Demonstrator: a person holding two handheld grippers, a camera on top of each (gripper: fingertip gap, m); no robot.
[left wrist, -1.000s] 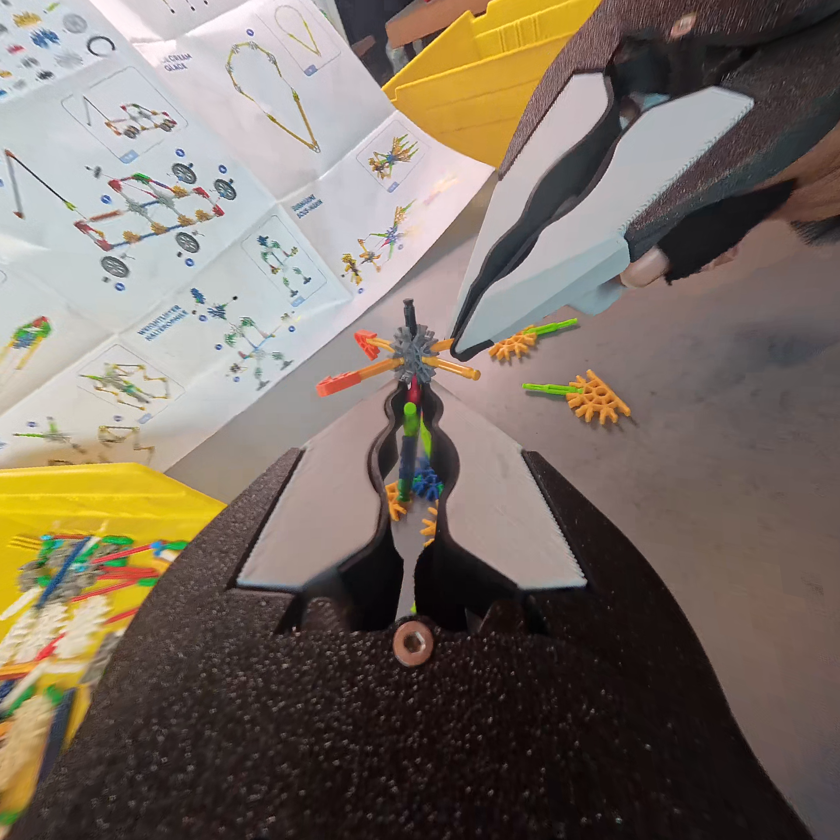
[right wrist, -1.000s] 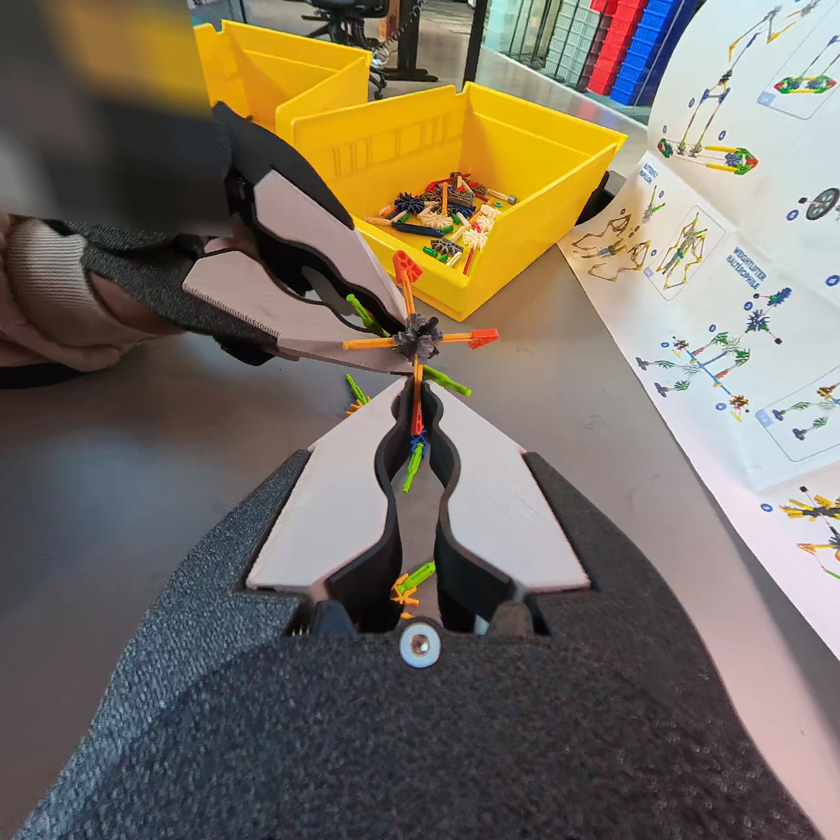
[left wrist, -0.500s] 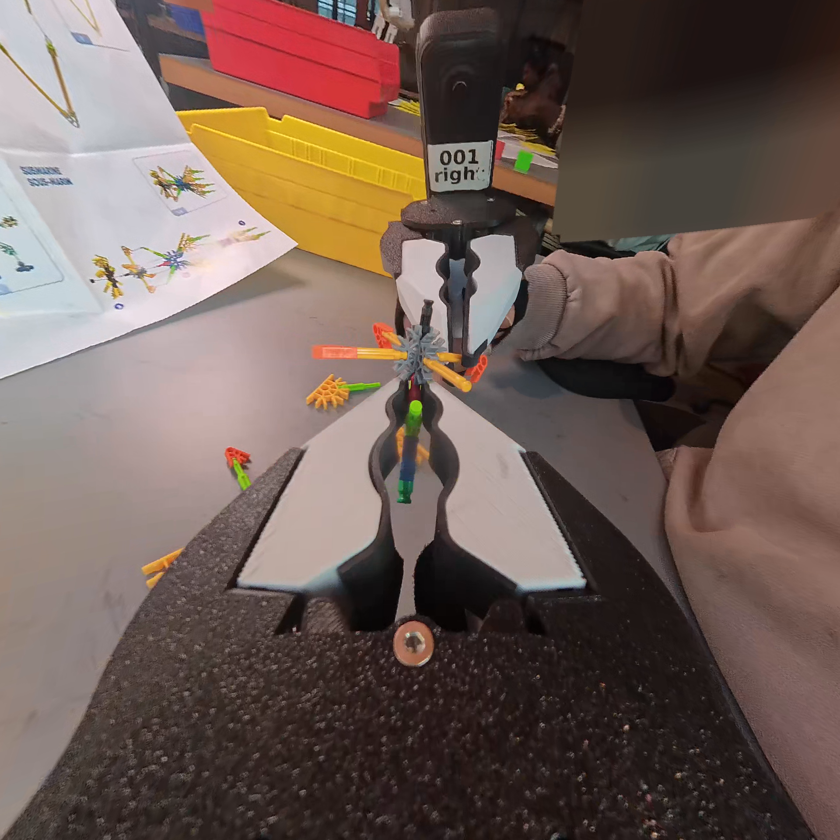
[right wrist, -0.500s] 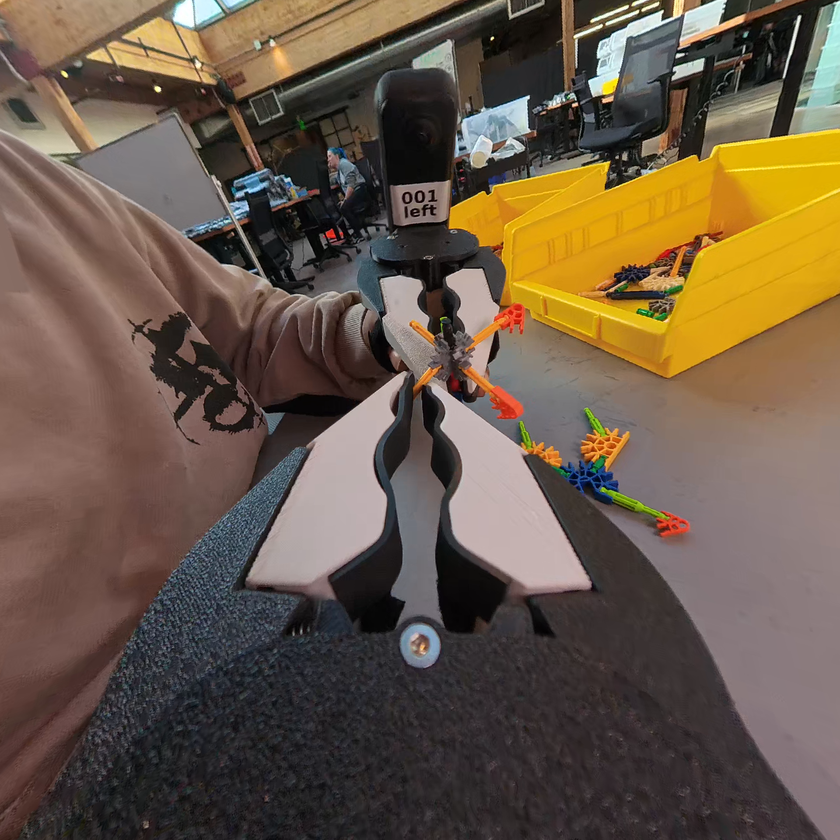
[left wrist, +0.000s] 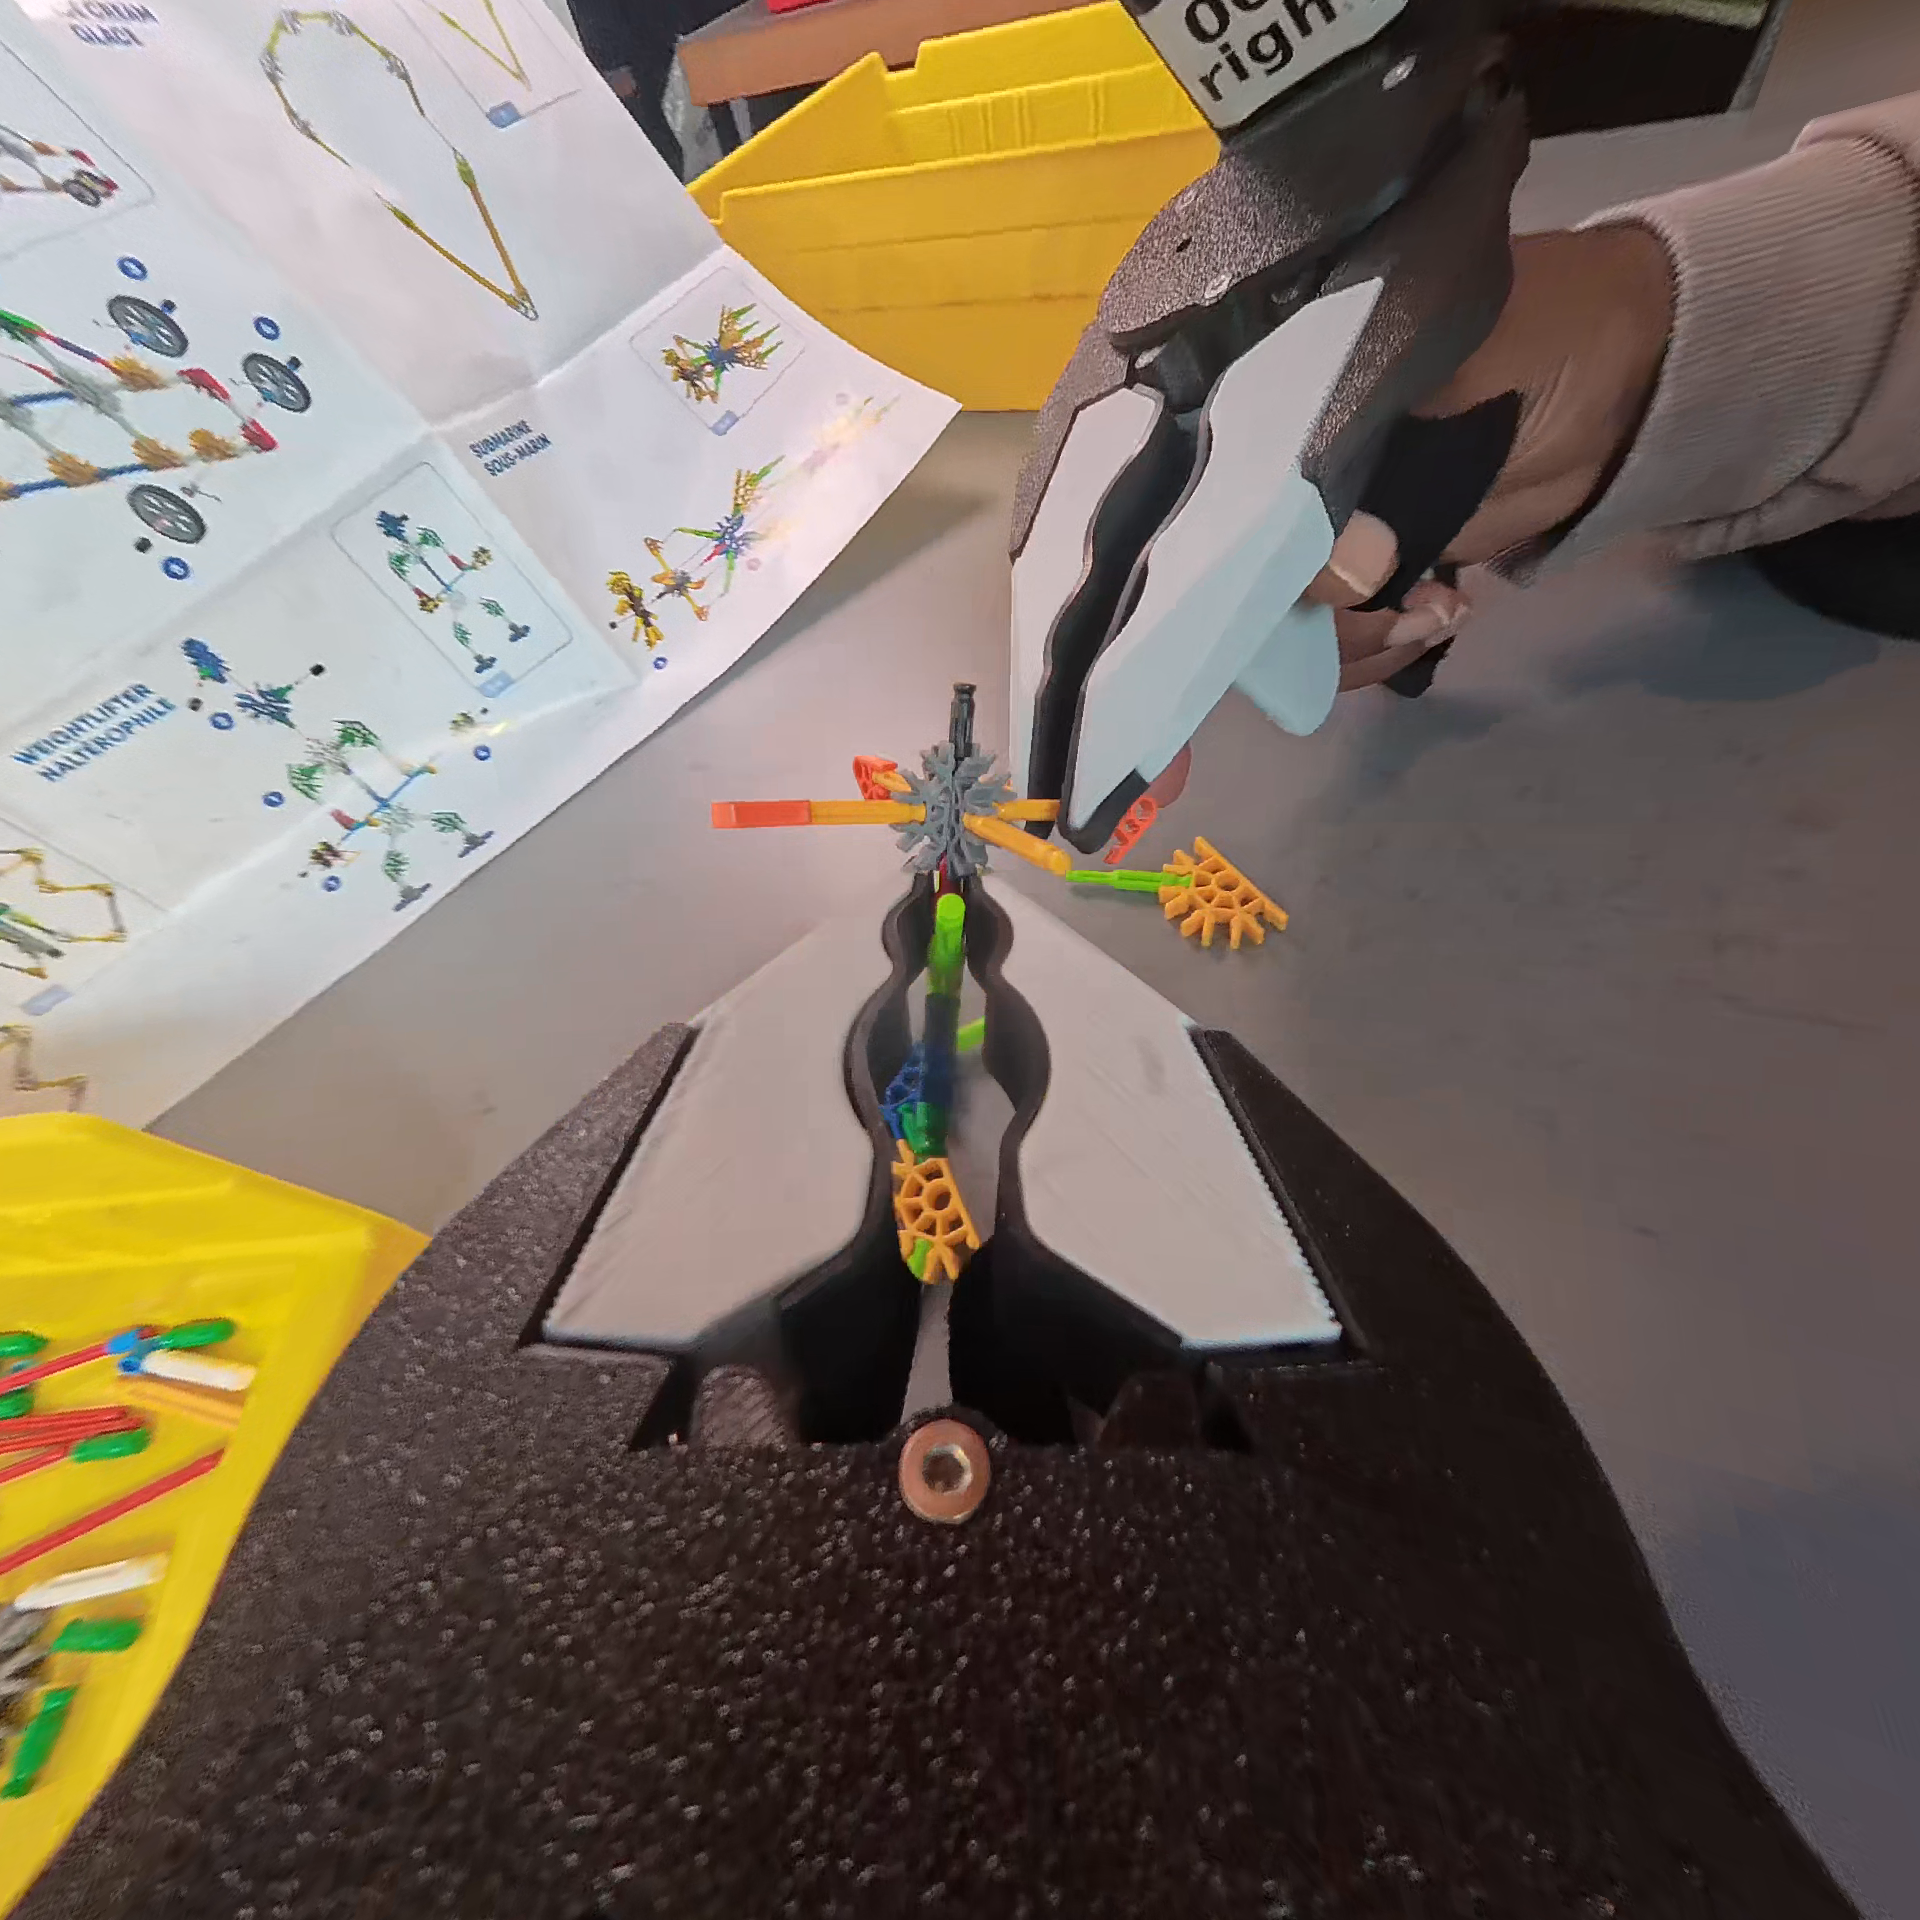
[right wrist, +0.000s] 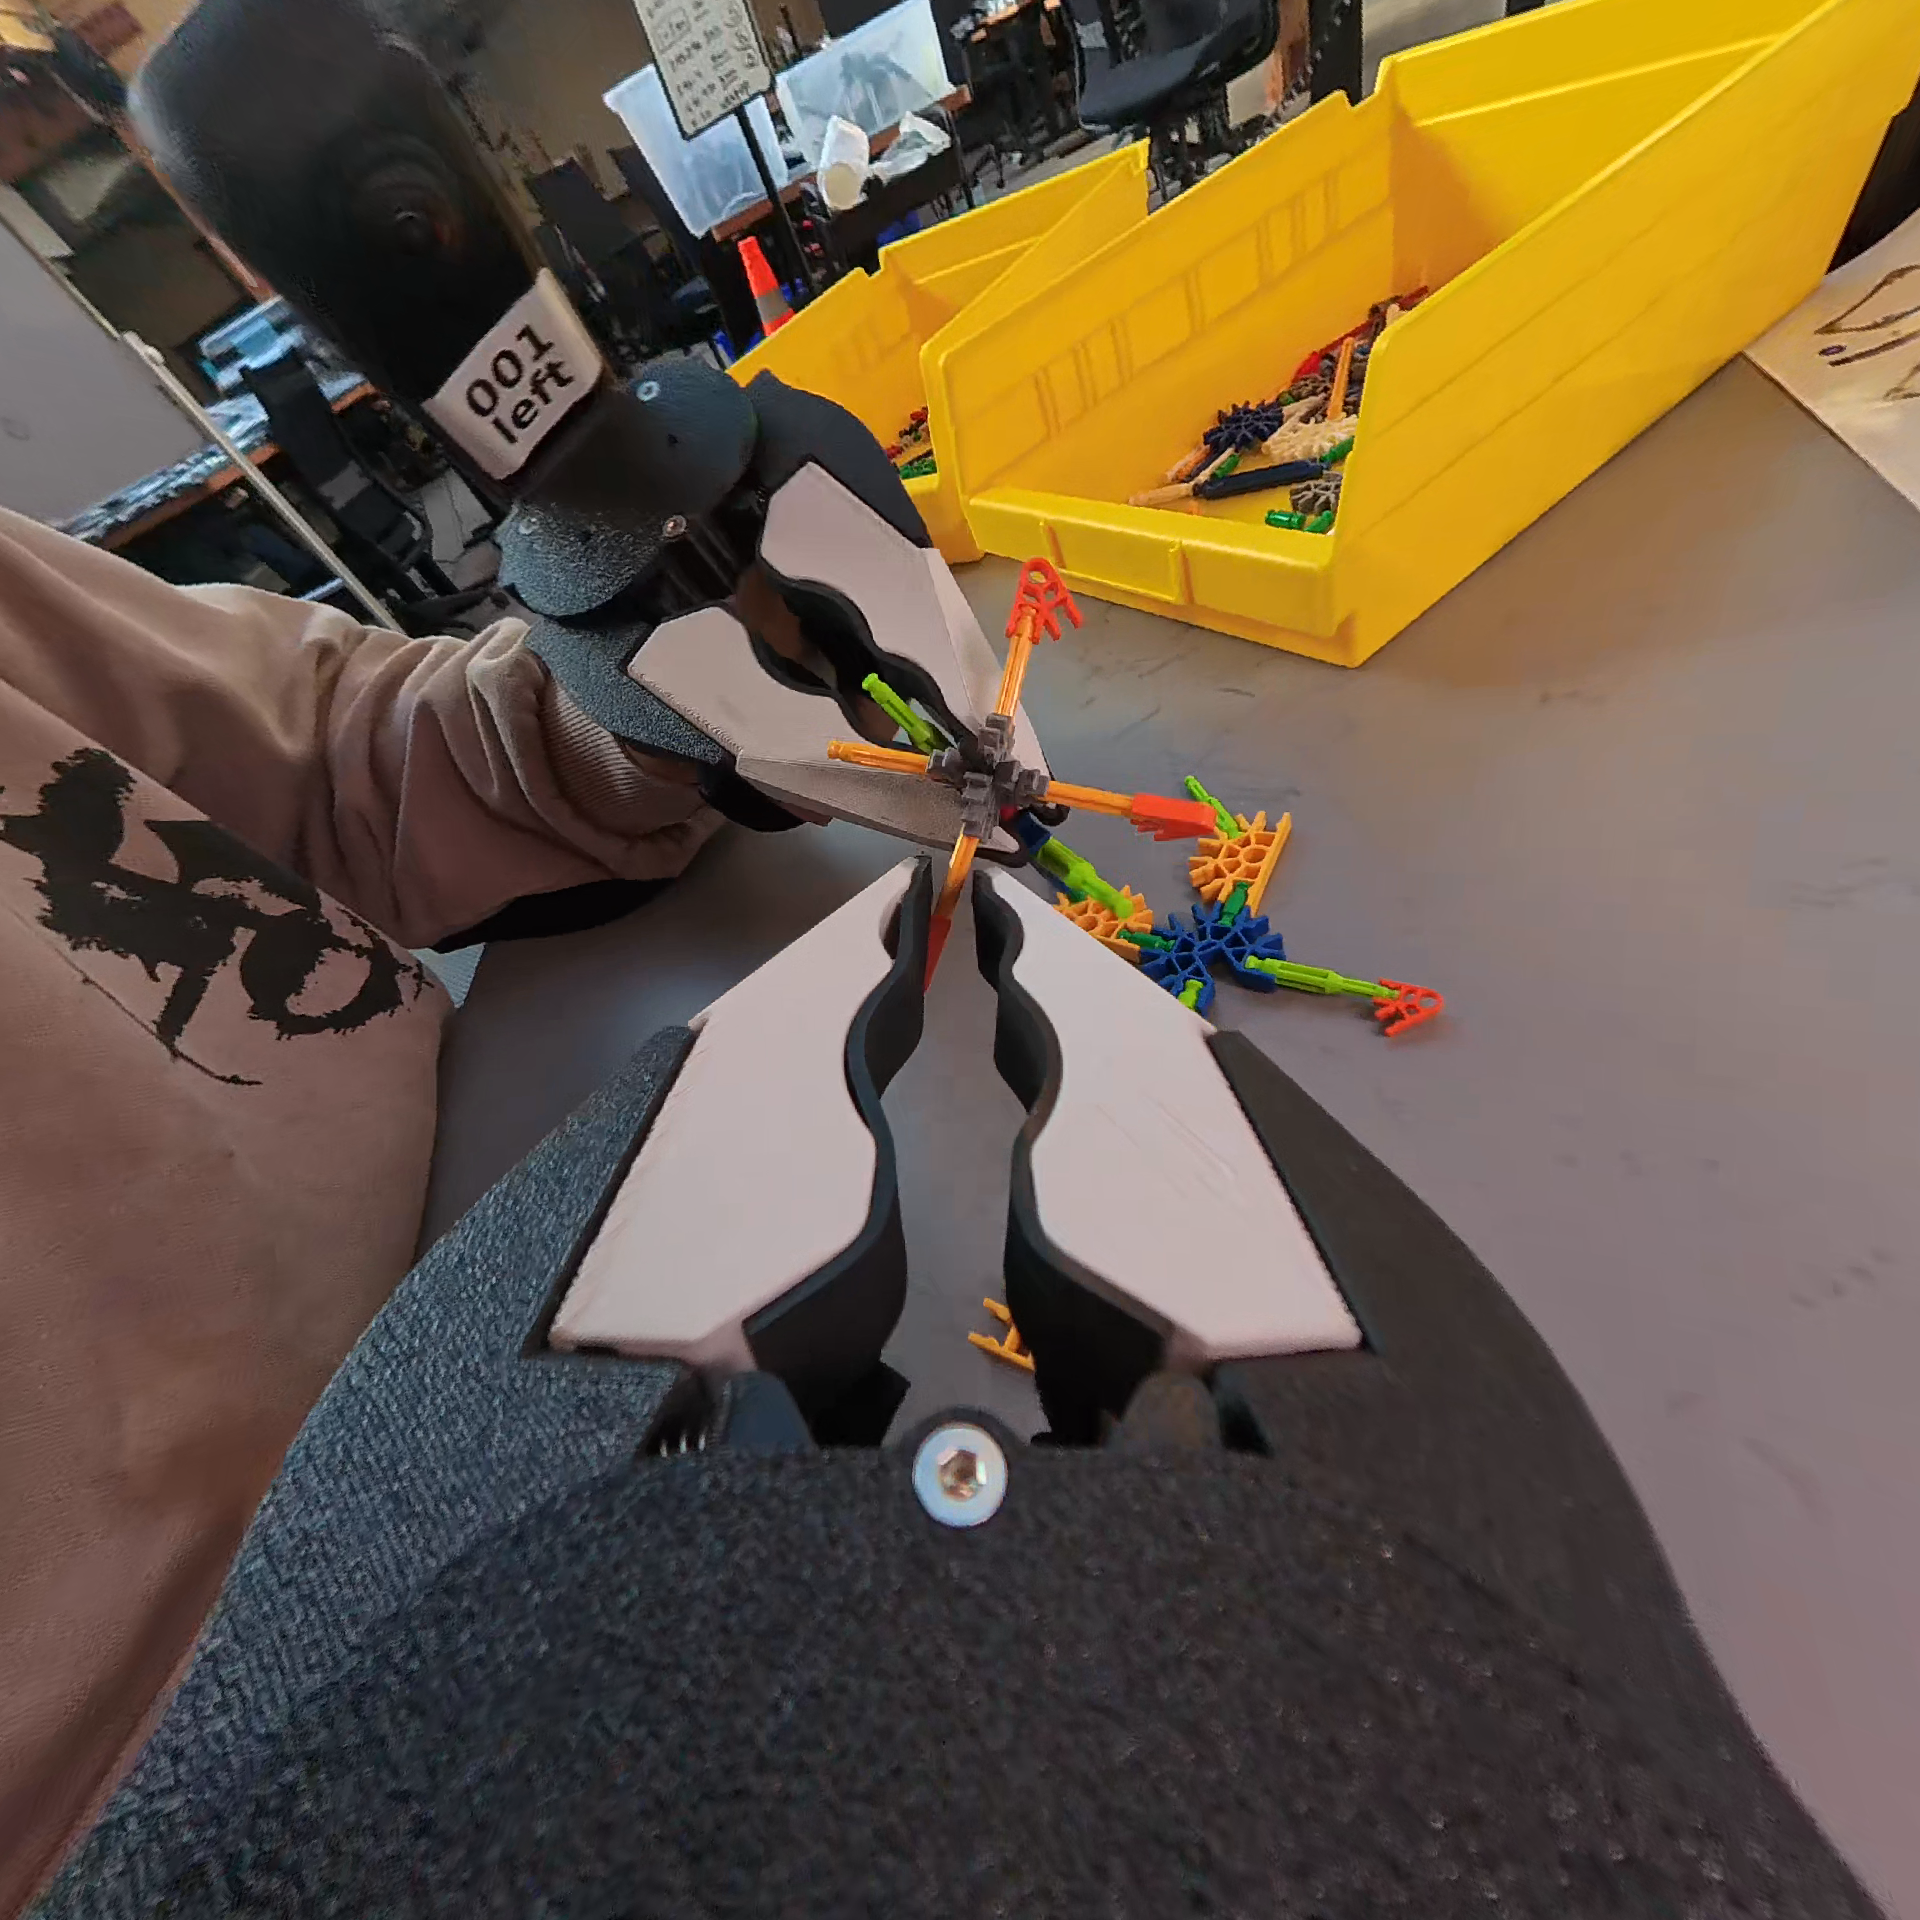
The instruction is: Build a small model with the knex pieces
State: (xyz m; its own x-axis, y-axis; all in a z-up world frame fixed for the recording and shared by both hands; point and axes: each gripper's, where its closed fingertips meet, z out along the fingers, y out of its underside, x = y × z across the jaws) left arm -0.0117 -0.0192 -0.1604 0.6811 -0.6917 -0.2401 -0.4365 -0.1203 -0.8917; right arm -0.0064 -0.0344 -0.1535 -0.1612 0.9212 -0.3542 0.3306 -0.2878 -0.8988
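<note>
Left to right, then:
Instruction sheet (left wrist: pixel 343 436): lies unfolded on the grey worktop (left wrist: pixel 1558 1039) at the far left, printed with coloured model pictures.
Near bin (left wrist: pixel 156 1226): yellow, at the lower left corner, with red, green and white rods inside.
Left tool (left wrist: pixel 948 896): tips pinched together on the stem of the rod-and-hub model (left wrist: pixel 951 805), held clear above the worktop.
Model: a grey snowflake hub with orange rods radiating out, some red-tipped, and a black rod on top.
Right tool (right wrist: pixel 948 891): fingers nearly together, gripping one orange rod of the same model.
Loose pieces (right wrist: pixel 1236 914): orange and blue connectors with green rods lie on the worktop just beyond.
Far bins (right wrist: pixel 1403 343): yellow, holding mixed parts.
</note>
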